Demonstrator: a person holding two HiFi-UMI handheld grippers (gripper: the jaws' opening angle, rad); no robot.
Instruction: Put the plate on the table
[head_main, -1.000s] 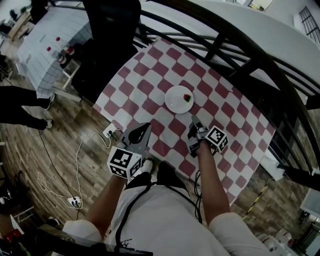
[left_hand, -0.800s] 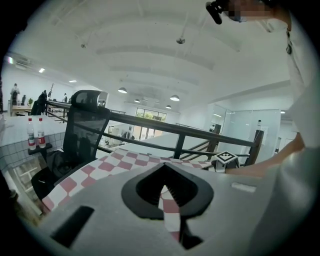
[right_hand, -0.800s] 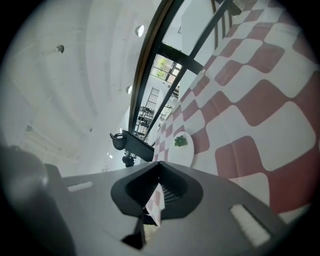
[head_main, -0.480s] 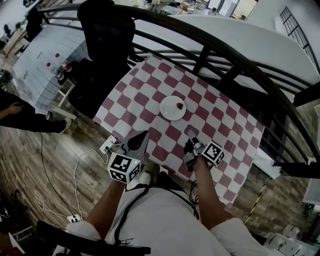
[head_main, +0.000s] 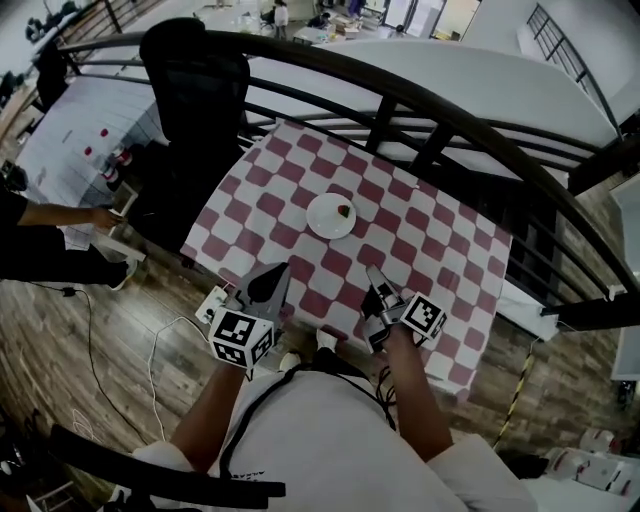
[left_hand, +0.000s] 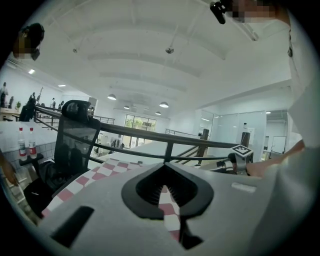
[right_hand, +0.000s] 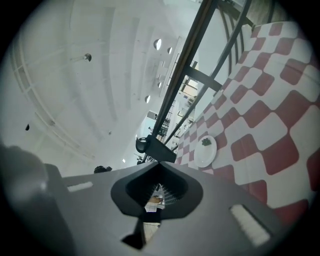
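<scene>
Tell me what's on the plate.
One small red-and-green bit lies near the rim of the plate; it is too small to identify. The rest is bare. The plate hides the cloth under it.

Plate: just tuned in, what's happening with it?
The plate sits flat on the checkered table with a small red bit of food on it, and nothing touches it. The person holds the left gripper and right gripper over the table's near edge, short of the plate. Both are shut and empty. The placing looks done.
</scene>
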